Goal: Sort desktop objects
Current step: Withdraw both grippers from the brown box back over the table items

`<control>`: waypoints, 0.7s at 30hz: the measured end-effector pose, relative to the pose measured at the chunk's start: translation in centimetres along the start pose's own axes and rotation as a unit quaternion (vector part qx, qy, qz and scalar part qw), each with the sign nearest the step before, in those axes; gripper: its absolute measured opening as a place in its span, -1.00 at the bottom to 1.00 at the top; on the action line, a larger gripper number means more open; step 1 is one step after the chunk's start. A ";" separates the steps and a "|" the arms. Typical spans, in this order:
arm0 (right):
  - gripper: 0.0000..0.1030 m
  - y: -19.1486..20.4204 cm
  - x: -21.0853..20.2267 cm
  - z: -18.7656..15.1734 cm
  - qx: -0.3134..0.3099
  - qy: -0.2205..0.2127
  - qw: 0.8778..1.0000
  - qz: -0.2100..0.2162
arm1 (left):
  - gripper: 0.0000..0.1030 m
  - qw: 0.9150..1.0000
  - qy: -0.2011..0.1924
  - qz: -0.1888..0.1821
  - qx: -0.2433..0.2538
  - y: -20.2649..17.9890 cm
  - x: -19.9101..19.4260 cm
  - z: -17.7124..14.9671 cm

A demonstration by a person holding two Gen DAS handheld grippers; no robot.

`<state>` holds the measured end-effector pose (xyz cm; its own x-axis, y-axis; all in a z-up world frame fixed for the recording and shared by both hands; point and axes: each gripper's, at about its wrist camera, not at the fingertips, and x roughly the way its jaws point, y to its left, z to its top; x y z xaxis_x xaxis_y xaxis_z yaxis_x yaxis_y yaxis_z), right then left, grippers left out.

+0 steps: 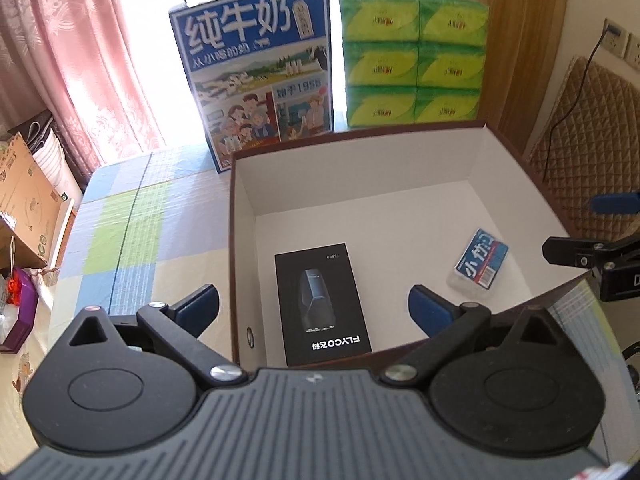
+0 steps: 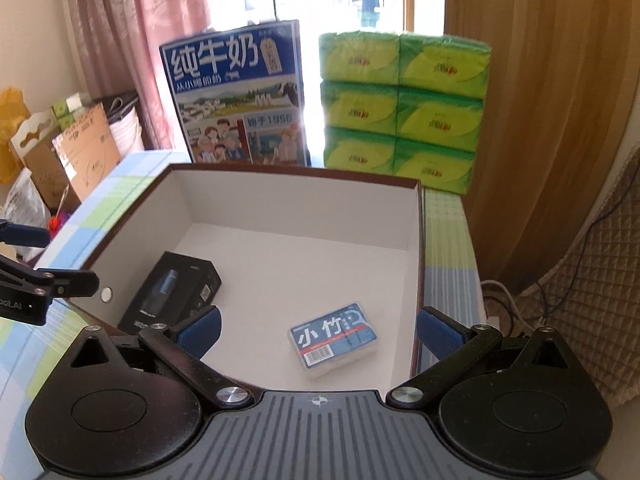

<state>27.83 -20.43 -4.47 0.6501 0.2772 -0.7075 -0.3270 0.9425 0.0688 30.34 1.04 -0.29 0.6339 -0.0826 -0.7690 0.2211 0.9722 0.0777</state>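
1. The open box (image 1: 400,184), white inside with dark brown outer walls, stands on a checked tablecloth (image 1: 132,216). Two things lie on its floor, well apart: a black FLYCO carton (image 1: 322,308) flat at the near left, and a small blue card pack (image 2: 334,340) with a barcode at the near right.
2. Behind the box, at the far side, a blue milk carton case (image 1: 256,76) stands upright, and just right of it a stack of green tissue packs (image 1: 414,60). Pink curtains (image 1: 72,52) hang at the far left. Nothing lies over the two things in the box.
3. The left gripper (image 1: 314,312) hangs above the near left corner of the box, tilted down. Its blue pads are spread wide and hold nothing; the left pad is outside the wall, the right pad is over the floor of the box.
4. The right gripper (image 2: 318,330) hangs above the near right part of the box, also spread wide and empty. The card pack lies below, between its pads, but I cannot tell how far below.
5. The left view shows the FLYCO print on the carton and a brown quilted cushion (image 1: 584,136) at the right. The right view shows cardboard boxes (image 2: 76,152) on the left and the wooden panel (image 2: 532,100) on the right.
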 end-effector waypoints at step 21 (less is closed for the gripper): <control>0.96 4.4 -7.8 -8.3 0.027 -0.027 0.999 0.013 | 0.94 0.997 -0.023 0.011 -0.071 5.6 -8.6 -9.6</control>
<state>15.60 -20.00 -4.53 0.6780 0.3102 -0.6664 -0.3075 0.9431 0.1262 18.96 9.26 0.68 0.6721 -0.0685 -0.7373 0.1017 0.9948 0.0003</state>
